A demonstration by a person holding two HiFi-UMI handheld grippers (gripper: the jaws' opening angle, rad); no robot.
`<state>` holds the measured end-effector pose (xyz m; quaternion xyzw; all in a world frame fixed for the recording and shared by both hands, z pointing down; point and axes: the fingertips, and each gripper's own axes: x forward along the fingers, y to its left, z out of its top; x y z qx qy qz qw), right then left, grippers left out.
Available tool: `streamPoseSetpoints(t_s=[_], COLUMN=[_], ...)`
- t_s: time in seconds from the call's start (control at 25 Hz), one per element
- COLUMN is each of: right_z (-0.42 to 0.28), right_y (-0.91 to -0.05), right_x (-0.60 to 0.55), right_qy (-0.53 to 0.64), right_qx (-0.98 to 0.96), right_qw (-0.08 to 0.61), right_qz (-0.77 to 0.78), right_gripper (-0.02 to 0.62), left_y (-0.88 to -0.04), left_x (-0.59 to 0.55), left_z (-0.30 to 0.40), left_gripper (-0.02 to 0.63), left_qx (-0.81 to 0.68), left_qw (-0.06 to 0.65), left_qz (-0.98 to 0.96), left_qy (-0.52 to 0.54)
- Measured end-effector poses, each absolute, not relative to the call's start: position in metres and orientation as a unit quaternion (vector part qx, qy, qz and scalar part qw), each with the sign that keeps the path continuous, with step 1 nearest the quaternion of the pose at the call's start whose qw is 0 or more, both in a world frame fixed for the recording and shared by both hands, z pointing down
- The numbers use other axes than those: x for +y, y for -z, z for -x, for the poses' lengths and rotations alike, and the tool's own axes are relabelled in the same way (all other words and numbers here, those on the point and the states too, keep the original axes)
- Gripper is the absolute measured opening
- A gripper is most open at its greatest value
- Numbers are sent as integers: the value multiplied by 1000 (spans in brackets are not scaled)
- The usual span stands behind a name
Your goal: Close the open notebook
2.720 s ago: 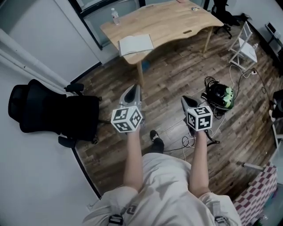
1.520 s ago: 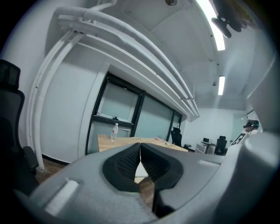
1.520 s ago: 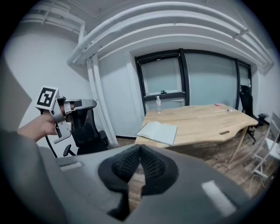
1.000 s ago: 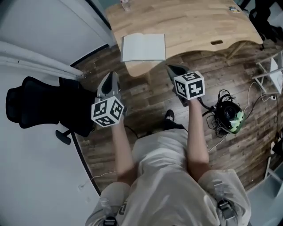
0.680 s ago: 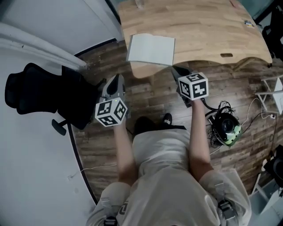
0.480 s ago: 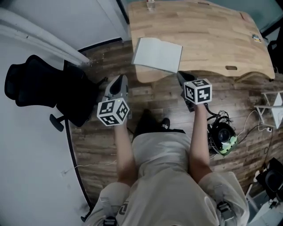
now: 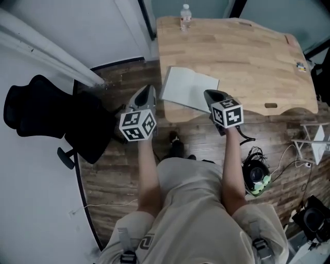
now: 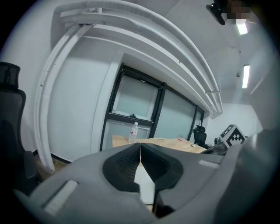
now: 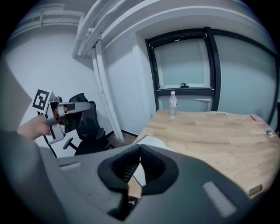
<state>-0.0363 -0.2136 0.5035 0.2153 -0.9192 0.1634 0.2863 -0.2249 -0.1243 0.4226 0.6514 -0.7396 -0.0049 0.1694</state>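
Observation:
The open notebook (image 7: 189, 88) lies with blank white pages near the front left corner of the wooden table (image 7: 247, 56). My right gripper (image 7: 208, 95) is shut and empty, its tips over the notebook's near right edge. My left gripper (image 7: 146, 89) is shut and empty too, hanging over the floor just left of the table corner. In the right gripper view the closed jaws (image 9: 140, 146) point at the notebook (image 9: 154, 142), with the left gripper (image 9: 65, 111) off to the left. The left gripper view has its closed tips (image 8: 140, 144) level with the table edge (image 8: 175, 143).
A water bottle (image 7: 185, 11) stands at the table's back edge and a small object (image 7: 300, 65) lies far right. A black office chair (image 7: 46, 118) stands to the left by the white wall. Cables and a dark device (image 7: 256, 178) lie on the floor at right.
Both grippers have moved forward toward the table. The notebook has come closer, and the right gripper now reaches over its near edge. Both stay shut.

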Motion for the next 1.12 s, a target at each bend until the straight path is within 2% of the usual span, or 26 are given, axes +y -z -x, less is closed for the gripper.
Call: streamPoseSetpoints(t_s=[0.4, 0.6, 0.88, 1.12], right_z=[88, 101, 118, 150], right_y=[-510, -533, -573, -625], right_x=[-283, -287, -284, -258], right_qy=[-168, -182, -205, -263], right_qx=[-904, -898, -891, -889], right_qw=[284, 291, 289, 301], right_qz=[-271, -276, -284, -224], right_gripper=[0, 0, 0, 0], left_y=[-439, -468, -501, -546], left_x=[-210, -218, -214, -205], left_z=[269, 284, 300, 314], left_gripper=[11, 11, 11, 11], left_qx=[-703, -688, -688, -696], left_qw=[175, 197, 220, 256], left_qz=[-690, -699, -691, -671], left_qy=[2, -14, 26, 23])
